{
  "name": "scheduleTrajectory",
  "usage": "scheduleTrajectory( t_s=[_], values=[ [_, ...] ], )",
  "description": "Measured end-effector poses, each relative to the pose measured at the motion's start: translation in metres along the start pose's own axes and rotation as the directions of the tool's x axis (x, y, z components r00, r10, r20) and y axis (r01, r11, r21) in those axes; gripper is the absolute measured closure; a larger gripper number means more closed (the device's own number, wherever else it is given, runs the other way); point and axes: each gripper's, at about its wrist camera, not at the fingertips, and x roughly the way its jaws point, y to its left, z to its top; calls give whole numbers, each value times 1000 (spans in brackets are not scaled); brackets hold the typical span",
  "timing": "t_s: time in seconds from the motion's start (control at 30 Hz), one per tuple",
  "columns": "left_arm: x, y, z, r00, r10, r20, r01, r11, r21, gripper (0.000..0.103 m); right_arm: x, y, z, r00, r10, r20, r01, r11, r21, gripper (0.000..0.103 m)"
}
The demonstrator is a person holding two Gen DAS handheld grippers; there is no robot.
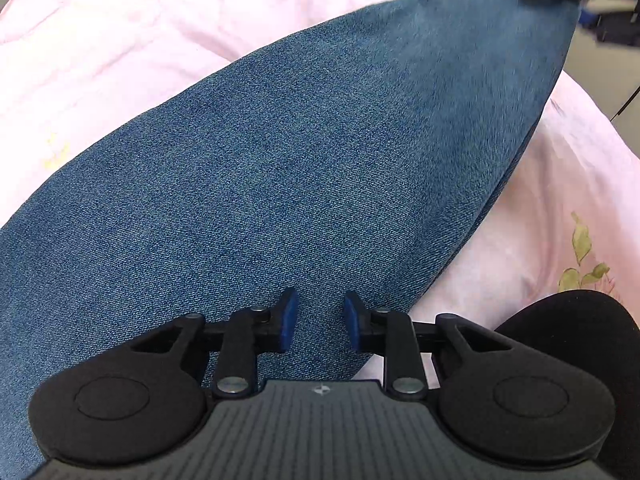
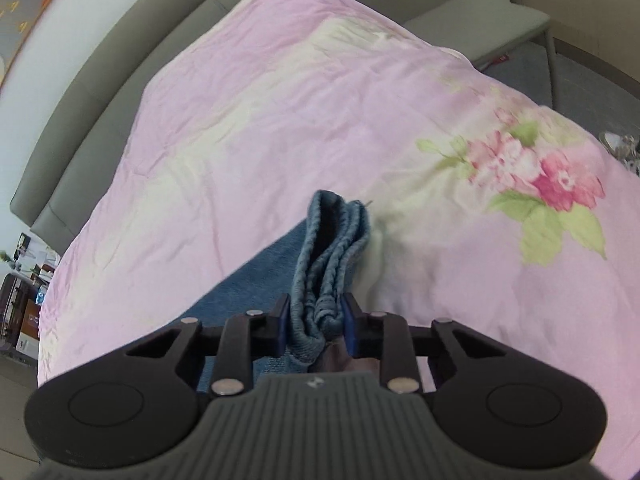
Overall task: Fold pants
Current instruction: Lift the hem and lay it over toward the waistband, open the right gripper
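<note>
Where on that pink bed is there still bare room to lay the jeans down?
Bare pink bedspread lies between the grey headboard and the flower print. Nearer is crowded: the jeans lie there, their bunched edge clamped in the right tongs.

A wrinkled pale pink quilt printed with pink flowers and green leaves covers the bed. Beside it runs a grey padded headboard. A grey bench with metal legs stands past the far corner
</note>
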Motion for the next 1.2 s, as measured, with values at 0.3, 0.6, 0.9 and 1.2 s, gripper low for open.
scheduleTrajectory(
  t_s=[0.3,0.6,0.9,1.2],
  values=[
    [-66,39,-14,984,-47,174,75,985,-156,72,-31,128,1,999,40,37,-31,977,-213,81],
    [-147,136,-55,968,128,215,-51,943,-329,72,-6,260,-41,989,122,-80,-144,911,-387,81],
    [-158,203,-108,964,174,199,-62,880,-472,72,78,343,-142,959,70,-276,-213,820,-532,81],
    [-162,229,-142,972,140,189,-20,850,-527,72,165,354,-248,899,-92,-429,-219,753,-621,81]
  ],
)
